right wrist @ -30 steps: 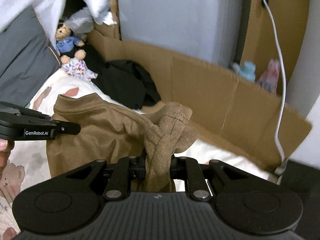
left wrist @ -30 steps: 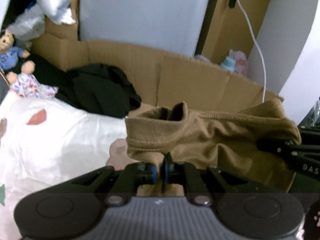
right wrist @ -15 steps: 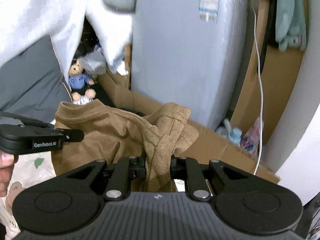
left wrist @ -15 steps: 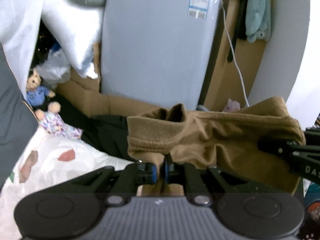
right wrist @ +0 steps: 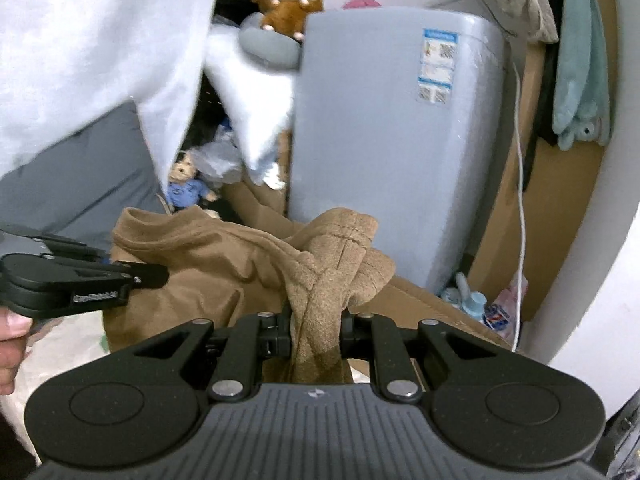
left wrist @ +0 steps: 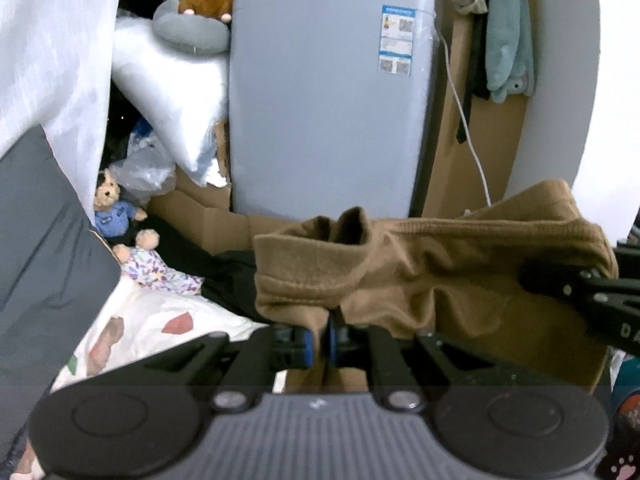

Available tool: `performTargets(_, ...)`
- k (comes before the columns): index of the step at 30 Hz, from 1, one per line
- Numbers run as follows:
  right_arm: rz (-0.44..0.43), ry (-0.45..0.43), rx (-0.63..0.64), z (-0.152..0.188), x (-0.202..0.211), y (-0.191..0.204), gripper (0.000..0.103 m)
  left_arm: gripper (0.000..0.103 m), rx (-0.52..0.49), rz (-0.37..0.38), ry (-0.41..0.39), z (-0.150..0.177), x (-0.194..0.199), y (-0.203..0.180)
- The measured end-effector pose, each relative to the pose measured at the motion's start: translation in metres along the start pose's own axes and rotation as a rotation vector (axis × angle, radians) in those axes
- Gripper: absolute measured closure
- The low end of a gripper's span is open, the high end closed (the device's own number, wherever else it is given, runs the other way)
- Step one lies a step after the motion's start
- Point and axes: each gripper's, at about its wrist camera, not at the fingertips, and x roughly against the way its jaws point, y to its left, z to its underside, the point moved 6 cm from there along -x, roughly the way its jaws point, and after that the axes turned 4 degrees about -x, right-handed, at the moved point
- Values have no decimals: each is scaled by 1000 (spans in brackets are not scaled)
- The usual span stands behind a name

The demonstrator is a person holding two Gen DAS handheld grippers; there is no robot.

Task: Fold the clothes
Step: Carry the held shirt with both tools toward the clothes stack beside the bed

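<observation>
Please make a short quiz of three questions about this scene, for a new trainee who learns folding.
1. True or false: the brown garment lies flat on the bedsheet.
2. What stands right behind the garment? A) grey appliance B) bookshelf C) mirror
3. Fill in: the right gripper is shut on a thick ____ of brown cloth.

Key:
1. False; the left gripper and the right one hold it up.
2. A, the grey appliance.
3. Bunch.
</observation>
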Motion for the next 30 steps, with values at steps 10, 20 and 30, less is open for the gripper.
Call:
performTargets(10,-34,-49,-20,-11,24,-5,86,95,63,21,-38,-13,14,-2)
performTargets(20,-34,-56,-40,15,34,-35,86,95,76,107,-43,6,-17,-31)
performTargets(30,-1,-15,-124,56,52,-86,86,95,31,214,-15,25,-35,-82)
